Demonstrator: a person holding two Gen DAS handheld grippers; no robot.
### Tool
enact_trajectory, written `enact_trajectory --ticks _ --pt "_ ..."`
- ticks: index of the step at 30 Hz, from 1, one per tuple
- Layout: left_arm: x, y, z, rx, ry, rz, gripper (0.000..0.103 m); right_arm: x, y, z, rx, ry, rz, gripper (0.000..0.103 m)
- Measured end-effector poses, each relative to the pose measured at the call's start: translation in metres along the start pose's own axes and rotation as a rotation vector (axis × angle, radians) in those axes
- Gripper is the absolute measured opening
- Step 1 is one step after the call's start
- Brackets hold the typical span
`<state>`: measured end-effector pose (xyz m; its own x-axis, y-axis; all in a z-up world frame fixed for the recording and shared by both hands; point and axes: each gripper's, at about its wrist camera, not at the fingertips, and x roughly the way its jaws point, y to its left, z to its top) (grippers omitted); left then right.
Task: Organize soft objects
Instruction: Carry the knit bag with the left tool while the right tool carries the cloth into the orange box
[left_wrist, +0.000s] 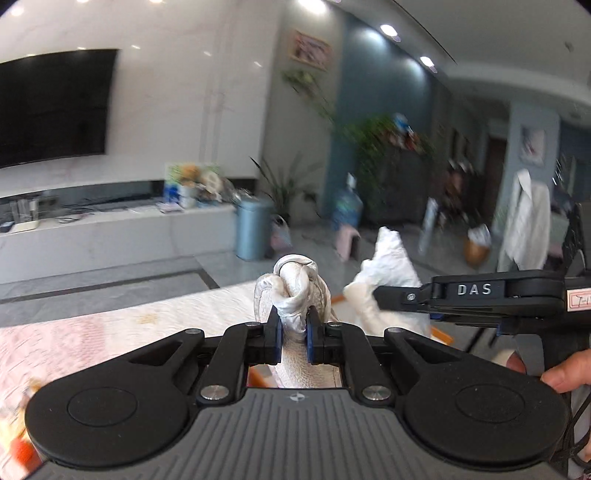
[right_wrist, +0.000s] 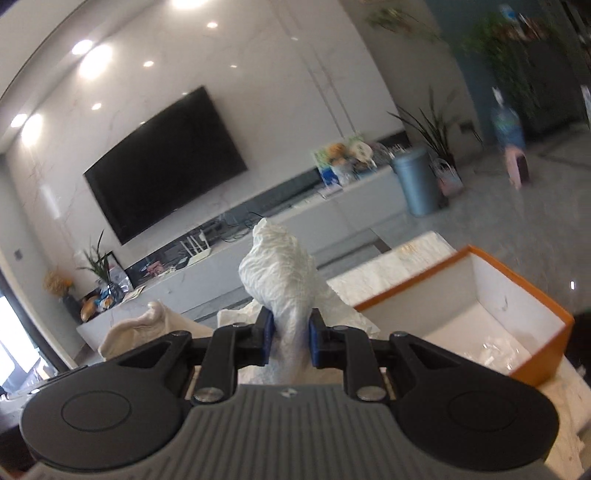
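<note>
Both grippers pinch bunched cloth. Left gripper (left_wrist: 293, 334) squeezes a silvery white crumpled cloth (left_wrist: 293, 291); right gripper (right_wrist: 289, 341) squeezes a white crinkly cloth (right_wrist: 282, 273). Both cloths are up in the air, just left of the orange-edged white cardboard box (right_wrist: 413, 286). Putting them away looks not yet done. Something pale lies inside the box, but blur hides what. Cloth bottoms are cut off.

Left claw (left_wrist: 294, 334) and right claw (right_wrist: 290, 341) clamped tight.
</note>
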<state>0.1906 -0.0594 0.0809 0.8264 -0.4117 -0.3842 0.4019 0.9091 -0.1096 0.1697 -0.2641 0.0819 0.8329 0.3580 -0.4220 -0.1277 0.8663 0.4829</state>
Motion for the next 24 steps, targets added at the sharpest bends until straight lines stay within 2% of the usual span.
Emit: enact_trajectory --ticks 5,10,16,19,24 --pt "0.069 -0.004 0.009 0.02 0.172 -0.011 0.013 0.038 -0.03 0.002 0.127 0.105 -0.037 0.018" --pt "0.116 0.003 -0.002 0.033 0.321 0.003 0.013 0.085 -0.047 0.003 0.17 0.185 -0.059 0.019" --pt "0.15 0.015 -0.016 0.057 0.433 0.027 0.013 0.146 -0.069 0.005 0.202 0.289 -0.112 0.019" --pt "0.16 0.016 -0.022 0.086 0.482 0.051 0.013 0.174 -0.078 0.0 0.232 0.368 -0.118 0.02" --pt "0.168 0.014 -0.032 0.137 0.52 0.092 0.016 0.201 -0.084 -0.006 0.256 0.453 -0.115 0.022"
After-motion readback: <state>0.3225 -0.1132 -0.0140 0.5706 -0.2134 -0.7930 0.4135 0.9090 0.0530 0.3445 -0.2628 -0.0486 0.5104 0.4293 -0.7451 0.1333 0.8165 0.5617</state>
